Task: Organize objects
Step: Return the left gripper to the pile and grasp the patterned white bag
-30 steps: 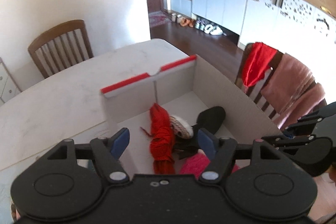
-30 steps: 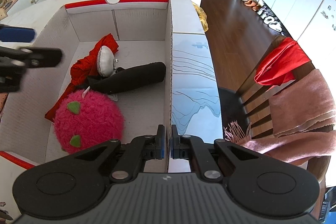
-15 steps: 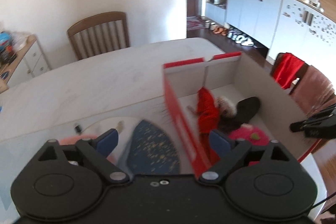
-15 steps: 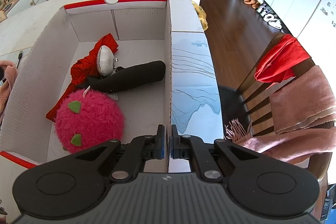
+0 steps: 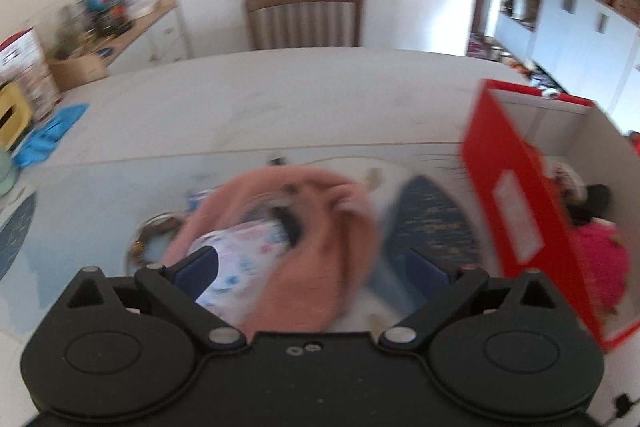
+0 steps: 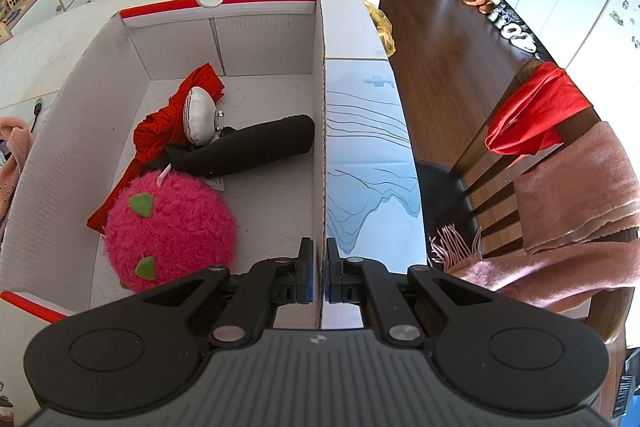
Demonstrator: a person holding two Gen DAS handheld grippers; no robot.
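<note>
A white cardboard box (image 6: 80, 131) with red outer sides stands on the table. In it lie a pink plush ball (image 6: 172, 227), a black soft item (image 6: 256, 151), a red cloth (image 6: 156, 135) and a white round pouch (image 6: 200, 119). My right gripper (image 6: 322, 275) is shut on the box's right wall near its front corner. In the blurred left wrist view, my left gripper (image 5: 314, 267) hangs over a pink garment (image 5: 320, 227) and a white patterned cloth (image 5: 244, 251) left of the box (image 5: 516, 219). Its jaws are opening, and the garment lies below them, not gripped.
A dark blue mat (image 5: 432, 219) and a metal dish (image 5: 156, 231) lie under the clothes. A wooden chair (image 5: 304, 15) stands at the table's far side, and a blue cloth (image 5: 52, 135) lies far left. A chair (image 6: 560, 155) draped with red and pink cloths stands right of the table.
My left gripper swung left, from above the box's inside to above the pink garment on the table, and its jaws widened. The right gripper kept still on the box wall.
</note>
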